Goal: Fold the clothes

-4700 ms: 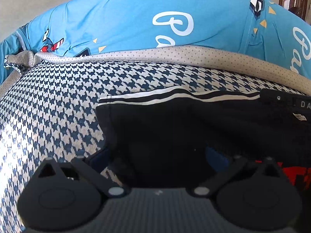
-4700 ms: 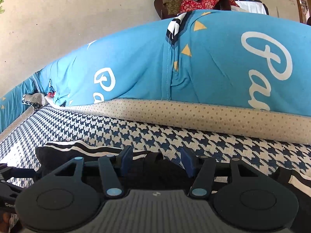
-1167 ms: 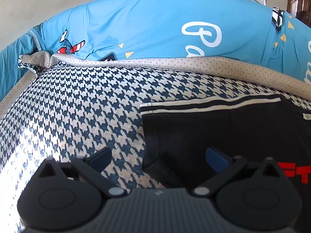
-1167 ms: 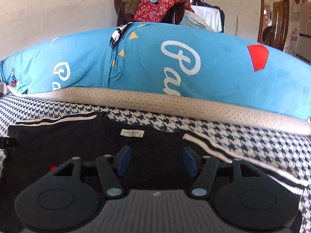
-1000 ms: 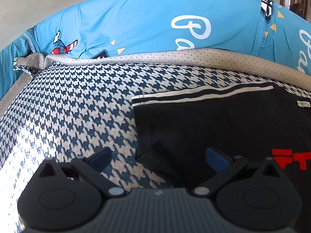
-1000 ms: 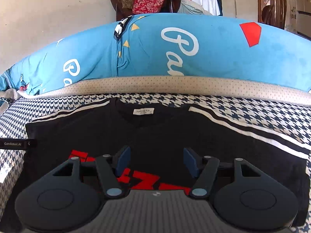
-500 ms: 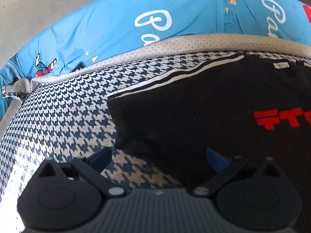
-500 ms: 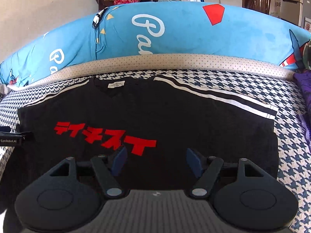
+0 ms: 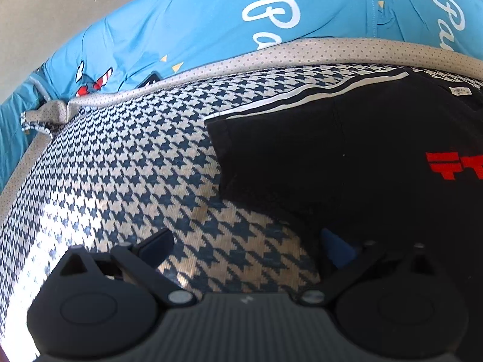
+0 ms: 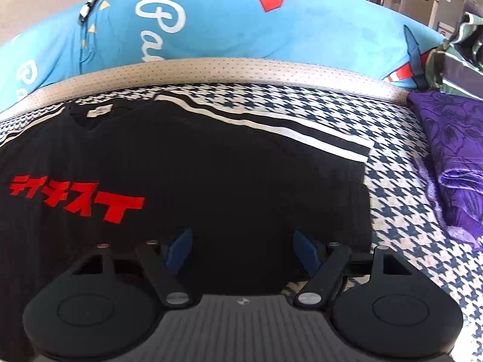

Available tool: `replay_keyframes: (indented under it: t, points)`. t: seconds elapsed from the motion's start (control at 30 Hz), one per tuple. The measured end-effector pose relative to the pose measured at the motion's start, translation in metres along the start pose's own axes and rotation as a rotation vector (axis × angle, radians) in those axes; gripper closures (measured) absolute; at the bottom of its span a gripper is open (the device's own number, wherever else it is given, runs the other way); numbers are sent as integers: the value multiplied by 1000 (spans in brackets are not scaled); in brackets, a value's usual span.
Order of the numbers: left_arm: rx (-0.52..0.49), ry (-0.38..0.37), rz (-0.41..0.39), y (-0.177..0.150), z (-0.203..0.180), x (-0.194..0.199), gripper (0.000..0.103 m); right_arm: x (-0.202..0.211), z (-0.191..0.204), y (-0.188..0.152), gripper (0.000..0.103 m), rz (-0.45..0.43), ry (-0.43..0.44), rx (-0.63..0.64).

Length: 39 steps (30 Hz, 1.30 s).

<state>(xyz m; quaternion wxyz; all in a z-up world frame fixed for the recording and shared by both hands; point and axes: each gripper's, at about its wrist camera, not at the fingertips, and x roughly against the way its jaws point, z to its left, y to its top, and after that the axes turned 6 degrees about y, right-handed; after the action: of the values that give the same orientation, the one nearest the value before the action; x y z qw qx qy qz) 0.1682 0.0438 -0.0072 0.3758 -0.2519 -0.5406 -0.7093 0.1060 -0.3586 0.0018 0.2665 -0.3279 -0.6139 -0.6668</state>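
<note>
The left gripper (image 9: 246, 242) fills the bottom of its frame, pitched steeply downward, its two dark fingers spread wide with one blue pad (image 9: 336, 247) showing at lower right and nothing pinched between them. The right gripper (image 10: 243, 249) sits likewise along the bottom edge of its frame, also angled down, its jaws having just been opening, the blue pads (image 10: 179, 249) now standing well apart at lower centre with nothing pressed between them. On both, the black linkage arms splay outward from the ribbed grey body at bottom centre.
</note>
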Motion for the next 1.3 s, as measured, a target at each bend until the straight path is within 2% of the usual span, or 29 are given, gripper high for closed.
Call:
replay_keyframes:
  t: [0.1,0.23,0.33,0.67,0.97,1.17,1.3]
  points:
    - [-9,23,-3,-1,-3,3,0,1,-12,0,30,0,-9,-47]
    - [-41,59,-9,4,-13,14,0,5,-8,3,30,-17,-55,-29]
    - [-52,49,-40,9,-22,22,0,10,-1,9,30,-69,-1,-12]
    - [-44,-72,-114,25,-57,35,0,-11,30,34,30,-130,111,31]
    - [-88,-123,-113,25,-89,30,0,-36,49,47,30,-134,171,81]
    - [-111,-141,-97,22,-97,21,0,-55,54,49,30,-120,131,118]
    - [-96,-165,-83,21,-93,16,0,-65,47,50,28,-144,40,120]
